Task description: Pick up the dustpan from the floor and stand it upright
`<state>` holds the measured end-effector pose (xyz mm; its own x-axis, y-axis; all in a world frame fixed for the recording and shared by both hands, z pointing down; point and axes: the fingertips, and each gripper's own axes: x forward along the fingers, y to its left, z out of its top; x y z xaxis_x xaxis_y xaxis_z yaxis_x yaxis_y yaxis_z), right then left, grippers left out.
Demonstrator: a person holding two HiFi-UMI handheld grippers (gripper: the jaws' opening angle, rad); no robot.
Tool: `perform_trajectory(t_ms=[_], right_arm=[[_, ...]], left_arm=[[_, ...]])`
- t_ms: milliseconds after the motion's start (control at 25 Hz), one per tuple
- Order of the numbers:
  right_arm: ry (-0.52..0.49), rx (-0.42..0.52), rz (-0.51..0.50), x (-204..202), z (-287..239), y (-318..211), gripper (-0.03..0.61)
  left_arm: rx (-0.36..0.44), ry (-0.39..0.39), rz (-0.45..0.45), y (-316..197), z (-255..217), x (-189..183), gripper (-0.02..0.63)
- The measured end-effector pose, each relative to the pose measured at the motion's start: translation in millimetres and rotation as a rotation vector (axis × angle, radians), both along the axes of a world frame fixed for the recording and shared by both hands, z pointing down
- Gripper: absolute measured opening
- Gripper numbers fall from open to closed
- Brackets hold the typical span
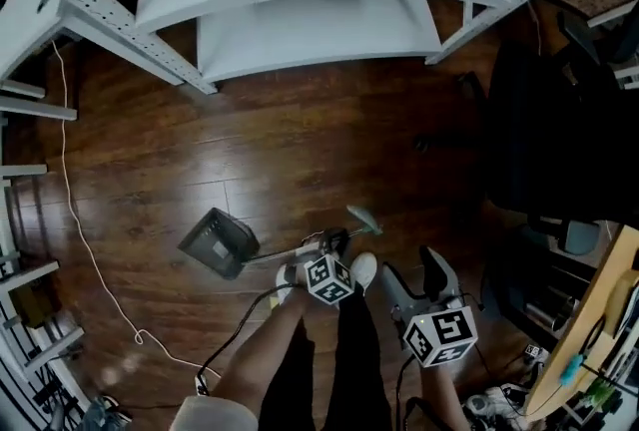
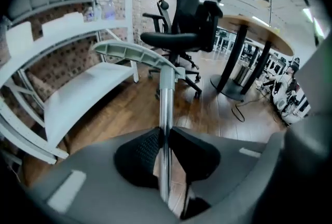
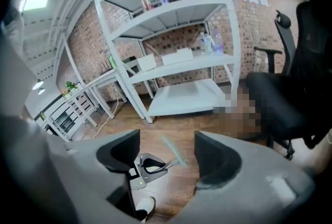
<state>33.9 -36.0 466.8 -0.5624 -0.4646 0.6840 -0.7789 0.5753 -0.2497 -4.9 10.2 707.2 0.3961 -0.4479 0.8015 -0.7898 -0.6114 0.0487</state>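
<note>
Chrome dustpan pole (image 2: 166,98) is slanting up through the clamping left tongs (image 2: 165,148); right tongs (image 3: 166,153) are gaping empty, farther off.

Left gripper (image 2: 165,135): dustpan pole (image 2: 166,98) between jaws, handle (image 2: 132,53) past the tips, office chair (image 2: 181,36) behind it, shelf rack (image 2: 78,88) left of jaws, table (image 2: 259,31) right. Right gripper (image 3: 166,153): dustpan pan (image 3: 148,166) in jaw gap, nearer left jaw.

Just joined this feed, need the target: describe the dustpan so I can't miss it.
From the white shelf unit, come down the wooden floor towards the person's legs. The dustpan is the dark grey scoop there. Only it has a thin silver pole with a pale green grip, clamped in the left gripper.
</note>
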Motion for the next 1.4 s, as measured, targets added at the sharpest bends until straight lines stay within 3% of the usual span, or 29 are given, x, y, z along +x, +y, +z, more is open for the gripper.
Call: perform_trajectory(t_ms=[120, 240, 400, 480, 680, 800, 1040, 1320, 1400], right_arm=[[-0.005, 0.054, -0.041, -32.8, -68.9, 10.4, 0.316], [-0.015, 0.059, -0.091, -65.0, -109.7, 35.7, 0.316], [-0.005, 0.065, -0.161, -97.5, -137.8, 69.1, 0.316], [0.007, 0.061, -0.181, -107.4, -144.0, 86.7, 0.316], [0.039, 0.029, -0.162, -110.5, -144.7, 123.3, 0.316], [0.057, 0.021, -0.124, -103.5, -146.0, 135.9, 0.316], [0.060, 0.029, -0.047, -77.5, -167.5, 149.7, 0.316], [-0.022, 0.111, -0.072, -71.8, -236.9, 163.6, 0.316], [-0.059, 0.183, -0.107, -70.9, -264.1, 166.8, 0.316]], left_arm=[[0.079, 0.037, -0.091, 2.5, -82.3, -38.0, 0.089], [0.143, 0.043, -0.282, 18.0, -139.0, -97.2, 0.092], [0.221, 0.055, -0.583, 37.5, -183.4, -178.0, 0.101], [0.223, 0.063, -0.658, 54.9, -189.5, -198.3, 0.106], [0.159, 0.104, -0.588, 83.6, -180.4, -184.3, 0.106], [0.114, 0.133, -0.612, 83.1, -171.0, -187.4, 0.103], [0.055, 0.111, -0.617, 99.6, -170.5, -198.2, 0.110], [0.083, 0.141, -0.589, 168.3, -262.5, -178.7, 0.164], [0.147, 0.155, -0.583, 177.9, -306.8, -170.6, 0.190]])
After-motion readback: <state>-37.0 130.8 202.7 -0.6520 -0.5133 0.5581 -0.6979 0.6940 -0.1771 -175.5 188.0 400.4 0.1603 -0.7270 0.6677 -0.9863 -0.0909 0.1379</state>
